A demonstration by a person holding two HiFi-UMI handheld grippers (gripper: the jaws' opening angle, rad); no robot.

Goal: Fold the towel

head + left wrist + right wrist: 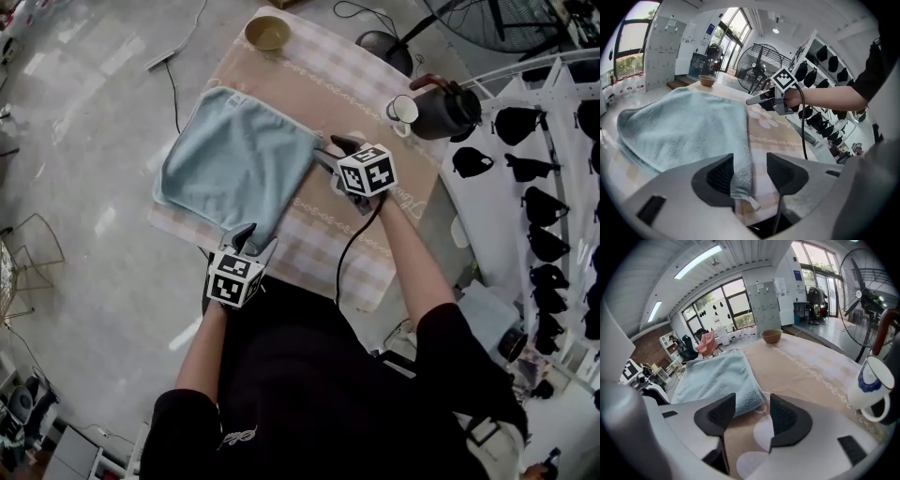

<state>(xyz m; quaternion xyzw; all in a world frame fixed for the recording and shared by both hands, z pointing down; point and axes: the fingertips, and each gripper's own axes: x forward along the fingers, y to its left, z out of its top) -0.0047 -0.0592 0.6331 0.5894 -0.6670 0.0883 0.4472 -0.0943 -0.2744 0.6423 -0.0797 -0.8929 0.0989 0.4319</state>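
A light blue towel (pixel 239 164) lies spread on the checked tablecloth (pixel 352 89), its left side hanging over the table edge. My left gripper (pixel 246 235) is at the towel's near corner. In the left gripper view the jaws (pixel 750 164) stand open, and that corner of the towel (pixel 684 126) with its white tag lies between them, against the left pad. My right gripper (pixel 328 152) is at the towel's right corner. In the right gripper view it (pixel 752 404) is open, and the towel (pixel 719 376) corner lies just ahead of the left jaw on the cloth.
A wooden bowl (pixel 267 33) sits at the table's far end. A white mug (pixel 403 111) and a dark kettle (pixel 445 111) stand at the right edge, near my right gripper. A rack of black caps (pixel 553 187) and a fan (pixel 497 19) stand beyond the table.
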